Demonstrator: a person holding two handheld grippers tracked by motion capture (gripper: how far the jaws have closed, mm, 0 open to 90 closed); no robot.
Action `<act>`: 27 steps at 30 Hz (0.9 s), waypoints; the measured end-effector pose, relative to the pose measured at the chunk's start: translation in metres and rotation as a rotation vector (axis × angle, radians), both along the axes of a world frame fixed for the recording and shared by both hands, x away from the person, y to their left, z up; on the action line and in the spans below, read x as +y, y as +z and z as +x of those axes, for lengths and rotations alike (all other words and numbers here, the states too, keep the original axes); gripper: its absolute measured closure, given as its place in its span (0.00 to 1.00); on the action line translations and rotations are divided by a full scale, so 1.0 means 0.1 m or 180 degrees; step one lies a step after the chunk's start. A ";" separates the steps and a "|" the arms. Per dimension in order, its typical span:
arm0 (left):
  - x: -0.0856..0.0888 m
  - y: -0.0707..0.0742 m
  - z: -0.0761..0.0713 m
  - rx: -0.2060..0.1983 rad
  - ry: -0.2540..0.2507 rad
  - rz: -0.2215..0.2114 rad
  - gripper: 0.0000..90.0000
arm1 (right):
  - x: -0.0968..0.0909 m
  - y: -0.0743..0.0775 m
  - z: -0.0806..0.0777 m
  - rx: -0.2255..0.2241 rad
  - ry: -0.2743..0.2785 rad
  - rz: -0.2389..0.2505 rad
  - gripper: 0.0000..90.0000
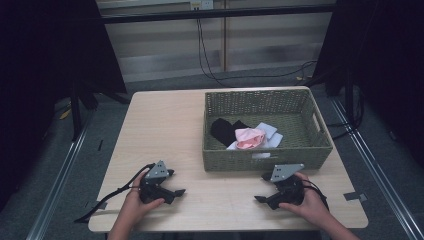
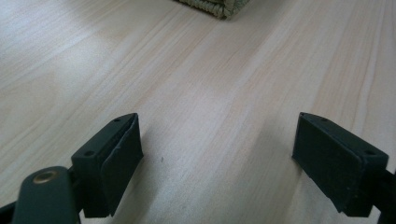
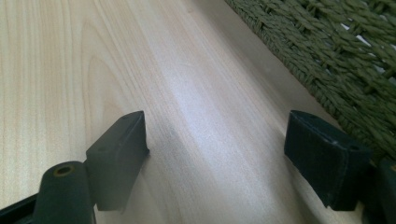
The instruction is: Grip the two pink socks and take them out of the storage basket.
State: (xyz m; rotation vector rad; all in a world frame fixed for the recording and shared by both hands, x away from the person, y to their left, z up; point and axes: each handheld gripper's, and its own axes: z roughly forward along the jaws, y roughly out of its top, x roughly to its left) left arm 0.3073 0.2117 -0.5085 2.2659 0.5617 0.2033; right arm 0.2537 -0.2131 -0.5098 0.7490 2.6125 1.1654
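Pale wood table [image 1: 165, 125], green woven basket [image 1: 265, 160], grey carpet floor [image 1: 90, 150]

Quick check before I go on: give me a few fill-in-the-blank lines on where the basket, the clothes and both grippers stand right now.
1. The pink cloth lies inside the green woven ____ on the light wooden table.
2. The left gripper has its jaws ____, with bare wood between them.
3. Beside the pink cloth, toward the basket's left, lies a ____ cloth.
4. The right gripper holds ____.

Missing words: basket; open; black; nothing
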 end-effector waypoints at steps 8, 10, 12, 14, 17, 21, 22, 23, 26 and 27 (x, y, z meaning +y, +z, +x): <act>0.00 0.00 0.00 0.0000 -0.0002 0.0002 0.17 | 0.03 0.04 0.01 0.0078 0.0021 -0.0093 0.23; 0.00 0.00 0.00 0.0000 -0.0002 0.0002 0.17 | 0.03 0.06 0.01 0.0127 0.0032 -0.0119 0.24; 0.00 0.00 0.00 -0.0001 -0.0003 0.0003 0.17 | 0.03 0.07 0.02 0.0177 0.0075 -0.0142 0.24; 0.00 0.00 0.00 0.0000 -0.0003 0.0003 0.17 | 0.04 0.10 0.02 0.0243 0.0090 -0.0156 0.24; 0.00 0.00 0.00 0.0003 0.0000 0.0004 0.17 | 0.04 0.16 0.03 0.0278 0.0112 -0.0158 0.25; 0.00 0.00 0.00 0.0000 -0.0003 0.0002 0.17 | 0.02 0.27 0.06 0.0327 0.0106 -0.0143 0.25; 0.00 0.00 0.00 0.0000 0.0000 -0.0002 0.17 | 0.02 0.30 0.06 0.0329 0.0101 -0.0170 0.25; 0.00 0.00 0.00 0.0000 -0.0002 0.0002 0.17 | 0.01 0.32 0.08 0.0345 0.0111 -0.0170 0.25; 0.00 0.00 0.00 0.0002 -0.0002 0.0001 0.17 | 0.00 0.39 0.10 0.0380 0.0088 -0.0184 0.25; 0.00 0.00 0.00 0.0000 -0.0002 0.0001 0.17 | 0.00 0.43 0.10 0.0387 0.0083 -0.0195 0.25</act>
